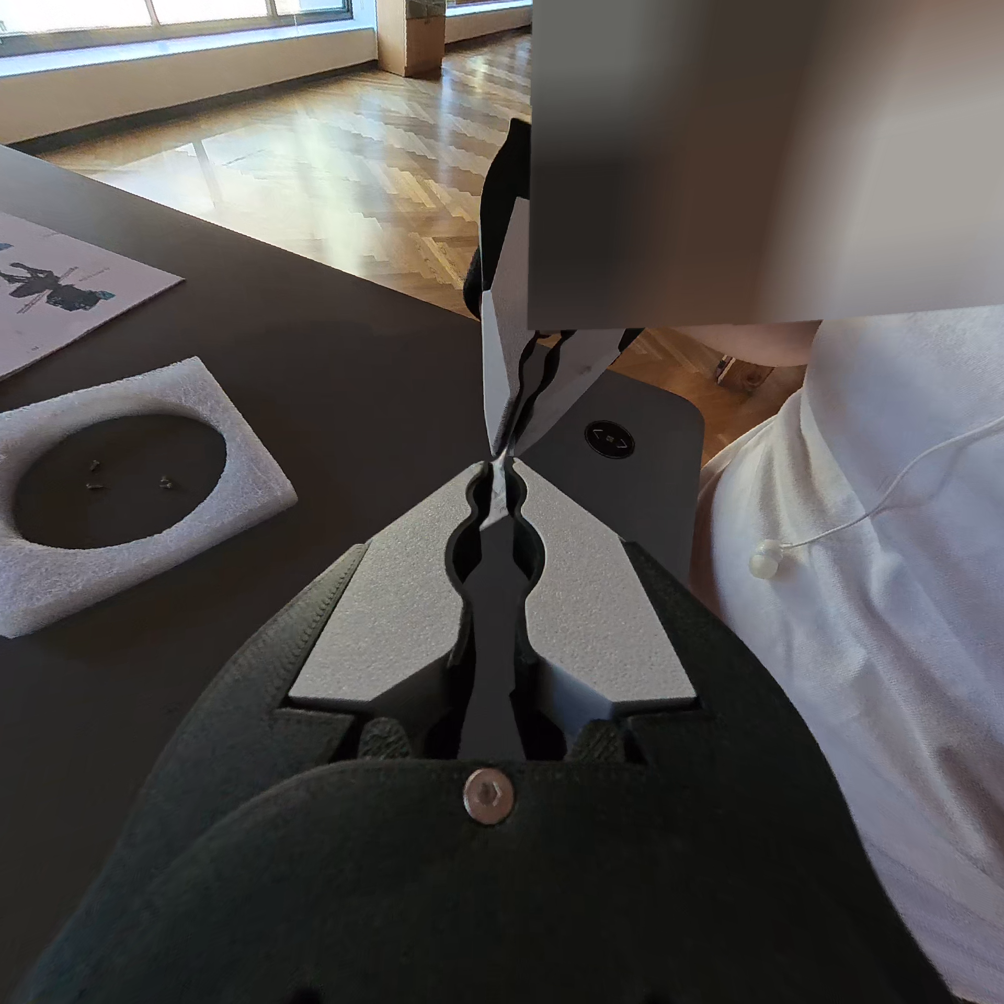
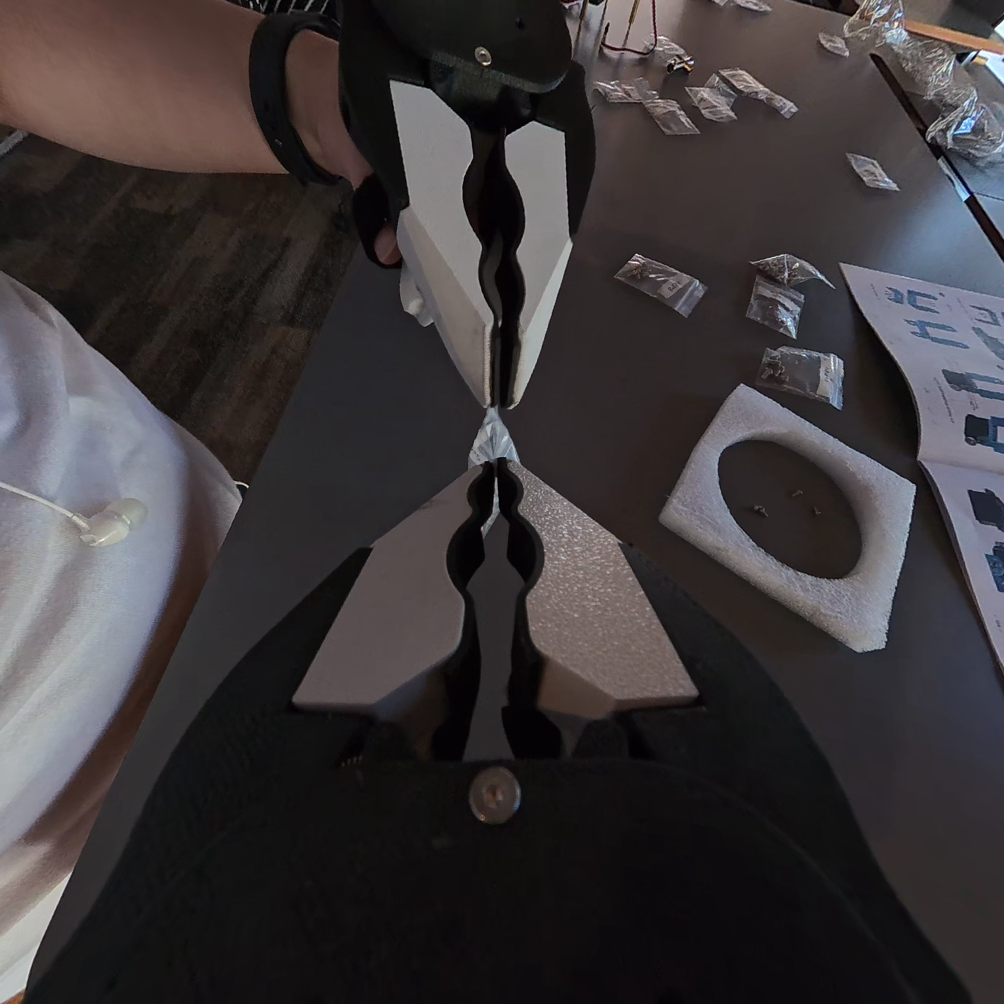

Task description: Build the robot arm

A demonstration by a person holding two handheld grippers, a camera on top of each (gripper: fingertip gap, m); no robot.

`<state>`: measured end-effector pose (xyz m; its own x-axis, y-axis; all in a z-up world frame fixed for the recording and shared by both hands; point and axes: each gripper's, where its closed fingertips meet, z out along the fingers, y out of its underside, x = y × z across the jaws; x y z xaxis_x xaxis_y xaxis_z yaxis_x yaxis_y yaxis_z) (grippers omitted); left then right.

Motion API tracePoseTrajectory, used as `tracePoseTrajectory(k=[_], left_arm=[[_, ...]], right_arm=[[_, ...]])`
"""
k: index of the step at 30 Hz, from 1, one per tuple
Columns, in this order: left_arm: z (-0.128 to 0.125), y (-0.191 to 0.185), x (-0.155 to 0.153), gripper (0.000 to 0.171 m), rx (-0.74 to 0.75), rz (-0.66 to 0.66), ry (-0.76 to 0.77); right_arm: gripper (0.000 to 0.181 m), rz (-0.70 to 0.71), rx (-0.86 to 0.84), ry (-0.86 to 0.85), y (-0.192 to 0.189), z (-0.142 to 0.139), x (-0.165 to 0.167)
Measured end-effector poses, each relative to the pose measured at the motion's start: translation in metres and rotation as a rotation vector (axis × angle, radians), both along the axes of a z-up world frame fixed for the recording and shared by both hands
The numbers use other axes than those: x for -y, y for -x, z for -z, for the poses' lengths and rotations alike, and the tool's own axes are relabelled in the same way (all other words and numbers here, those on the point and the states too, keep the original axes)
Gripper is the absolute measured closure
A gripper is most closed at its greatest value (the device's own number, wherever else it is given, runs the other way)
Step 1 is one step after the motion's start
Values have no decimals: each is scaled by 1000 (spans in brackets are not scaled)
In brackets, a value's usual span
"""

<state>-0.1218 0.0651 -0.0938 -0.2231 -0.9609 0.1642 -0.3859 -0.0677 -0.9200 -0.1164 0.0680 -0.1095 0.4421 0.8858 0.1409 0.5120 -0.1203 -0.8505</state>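
1. A small clear plastic bag (image 2: 493, 441) is clamped at opposite ends by the left gripper (image 1: 499, 468) and right gripper (image 2: 495, 478), above the dark table (image 2: 380, 353).
2. Three screws (image 2: 789, 502) are seen inside the foam ring (image 2: 706, 489); other bags (image 2: 660, 282) lie nearby.

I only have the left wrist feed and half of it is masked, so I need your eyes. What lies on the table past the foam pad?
Observer: Several small clear bags of hardware lie scattered on the dark table beyond the white foam pad.
Operator: How many screws sit in the pad's cutout?
Observer: You see those yourself: three small screws. What you lack is that an open printed booklet lies beside the pad.
Operator: What is pinched between the grippers?
Observer: A small crinkled clear bag, held at opposite ends by the left gripper and the right gripper. It hangs above the table's near edge.
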Motion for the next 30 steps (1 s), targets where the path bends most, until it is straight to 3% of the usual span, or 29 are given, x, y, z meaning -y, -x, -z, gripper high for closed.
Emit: tracePoseTrajectory(k=[7, 14, 18, 23, 26, 30], left_arm=[[-13, 11, -11, 165, 58, -69, 30], [-15, 37, -29, 164, 128, -233, 68], [-19, 49, -35, 165, 200, -315, 108], [-14, 61, -43, 165, 195, -357, 128], [-8, 70, -48, 165, 154, -374, 113], [-4, 84, -58, 165, 139, -383, 112]], right_arm=[[180, 23, -32, 44, -5, 2, -4], [180, 131, -230, 224, -27, -11, -34], [180, 260, -262, 189, -63, -27, -79], [181, 361, -531, 301, -88, -52, -140], [180, 297, -586, 430, -61, -51, -151], [180, 184, -526, 627, 5, -25, -168]])
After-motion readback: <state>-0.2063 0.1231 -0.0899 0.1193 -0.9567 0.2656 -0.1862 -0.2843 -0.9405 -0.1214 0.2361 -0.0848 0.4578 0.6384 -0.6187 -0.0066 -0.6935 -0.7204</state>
